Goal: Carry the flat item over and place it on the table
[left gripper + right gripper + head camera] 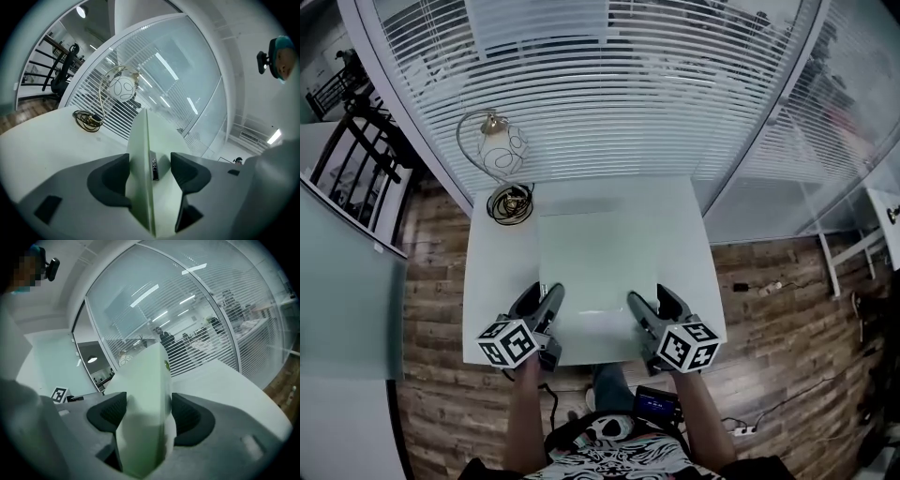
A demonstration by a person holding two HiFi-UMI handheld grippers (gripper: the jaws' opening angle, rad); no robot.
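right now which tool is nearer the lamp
The left tool: it grips the panel on its left side, the lamp's side; the right tool holds the opposite side.

A white square table [492, 281] stands on a wooden plank floor [436, 272], its far edge close to a curved glass wall with slatted blinds [628, 103]. At its far left corner sits a lamp [501, 150] with a round glass globe on a looping wire stem, its base ringed by a dark coiled cord [510, 204]. A pale green flat panel [598, 258] covers the middle of the top, reaching to the near edge; whether it rests fully on the surface cannot be told.
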